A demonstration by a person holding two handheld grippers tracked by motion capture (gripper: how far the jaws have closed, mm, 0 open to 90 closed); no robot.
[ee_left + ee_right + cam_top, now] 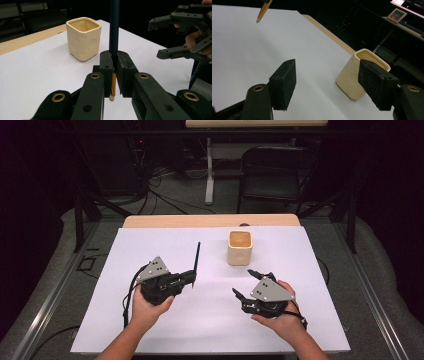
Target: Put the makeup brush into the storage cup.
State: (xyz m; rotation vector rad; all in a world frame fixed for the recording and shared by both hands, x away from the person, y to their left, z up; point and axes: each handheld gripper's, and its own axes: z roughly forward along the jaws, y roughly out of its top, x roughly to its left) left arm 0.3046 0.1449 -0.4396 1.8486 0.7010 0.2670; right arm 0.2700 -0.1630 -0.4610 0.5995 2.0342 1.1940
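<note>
The left hand-held gripper (191, 277) is clamped on a pencil (197, 257) whose long axis stands roughly upright. The cup (240, 247) sits on the desk (150, 245) ahead and to its right, probably nearer the empty, open right hand-held gripper (243, 283).

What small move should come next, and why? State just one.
Probably carry the pencil over the cream cup. The left gripper is shut on the pencil, off the table beside the cup, whose mouth is open. The right gripper is open with nothing between its jaws.
</note>
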